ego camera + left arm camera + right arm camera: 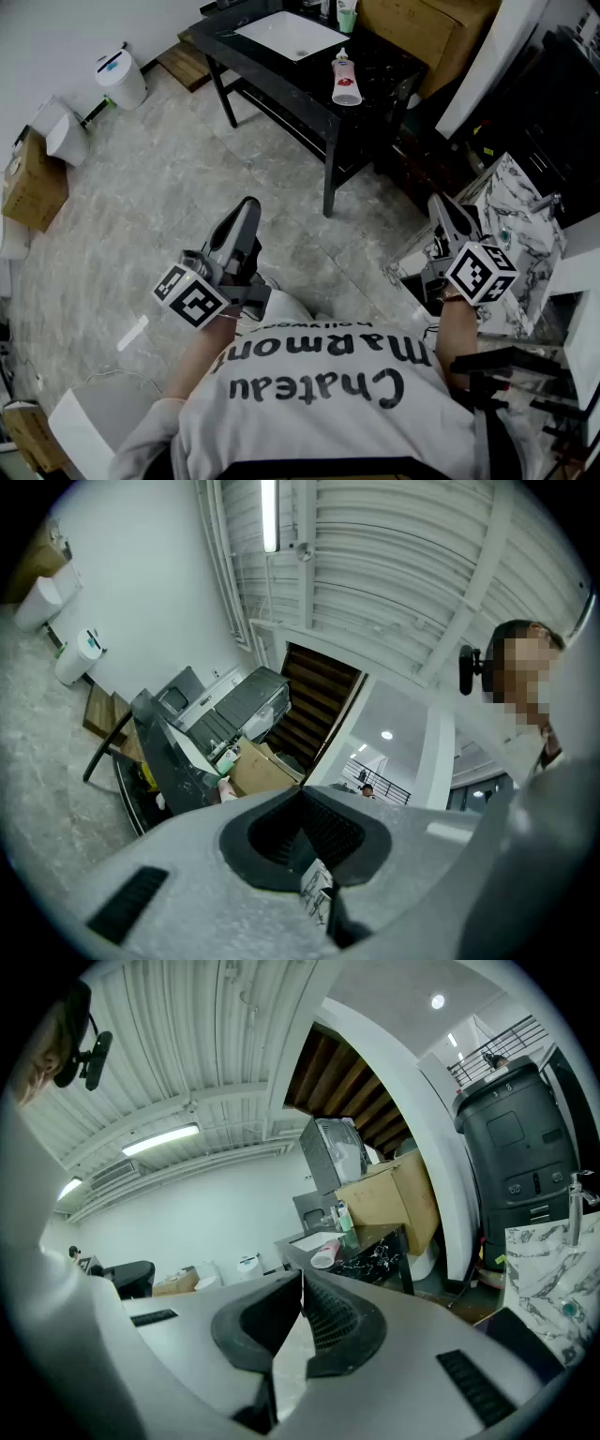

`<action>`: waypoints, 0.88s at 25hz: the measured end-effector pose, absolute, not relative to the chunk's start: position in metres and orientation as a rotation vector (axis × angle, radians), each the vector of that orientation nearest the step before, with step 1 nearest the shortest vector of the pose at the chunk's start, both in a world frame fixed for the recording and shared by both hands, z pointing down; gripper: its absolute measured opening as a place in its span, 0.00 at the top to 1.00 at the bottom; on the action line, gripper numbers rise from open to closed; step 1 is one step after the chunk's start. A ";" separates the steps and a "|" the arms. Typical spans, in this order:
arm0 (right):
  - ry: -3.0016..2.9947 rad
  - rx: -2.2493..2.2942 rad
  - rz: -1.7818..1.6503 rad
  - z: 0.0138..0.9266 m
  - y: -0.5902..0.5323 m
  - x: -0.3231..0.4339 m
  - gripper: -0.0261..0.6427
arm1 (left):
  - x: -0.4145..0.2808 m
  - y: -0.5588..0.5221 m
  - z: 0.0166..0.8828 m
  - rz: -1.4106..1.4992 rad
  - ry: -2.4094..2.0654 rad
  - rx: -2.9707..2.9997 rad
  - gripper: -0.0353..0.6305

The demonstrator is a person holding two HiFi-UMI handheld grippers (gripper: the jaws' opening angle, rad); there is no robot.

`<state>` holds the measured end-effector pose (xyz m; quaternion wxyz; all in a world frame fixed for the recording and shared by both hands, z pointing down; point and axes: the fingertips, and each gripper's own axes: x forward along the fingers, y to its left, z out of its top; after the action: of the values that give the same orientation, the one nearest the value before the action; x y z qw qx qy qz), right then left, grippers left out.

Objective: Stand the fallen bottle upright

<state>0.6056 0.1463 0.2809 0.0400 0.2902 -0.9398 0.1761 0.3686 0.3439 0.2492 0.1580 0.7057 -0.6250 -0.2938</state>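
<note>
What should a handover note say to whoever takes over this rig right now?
Left hand-held gripper: jaws shut, empty, held near the body.
Right hand-held gripper: jaws shut, empty, also well short of the table.
Bottle: lying on its side on the black table, beside the sink.
Done: nothing; the bottle is untouched.
Left: step up to the table, open one gripper, grasp the bottle and stand it upright.

I count one fallen bottle [346, 80], one upright green bottle [347, 14], one tabletop [386, 58], plus my left gripper [247, 203] and right gripper [440, 202].
</note>
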 end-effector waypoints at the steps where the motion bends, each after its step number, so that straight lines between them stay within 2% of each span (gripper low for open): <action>1: -2.882 0.884 0.540 0.280 0.147 0.605 0.93 | 0.368 0.345 0.249 -0.844 -1.790 2.016 0.92; 15: -2.891 0.878 0.556 0.278 0.147 0.606 0.93 | 0.357 0.351 0.249 -0.846 -1.855 1.965 0.92; 22: -2.864 0.895 0.680 0.293 0.136 0.595 0.93 | 0.333 0.341 0.277 -0.690 -1.936 1.872 0.92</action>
<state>0.5950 0.1360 0.2933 0.0322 0.2907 -0.9304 0.2210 0.3327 0.3413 0.2770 0.1798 0.6623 -0.6851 -0.2442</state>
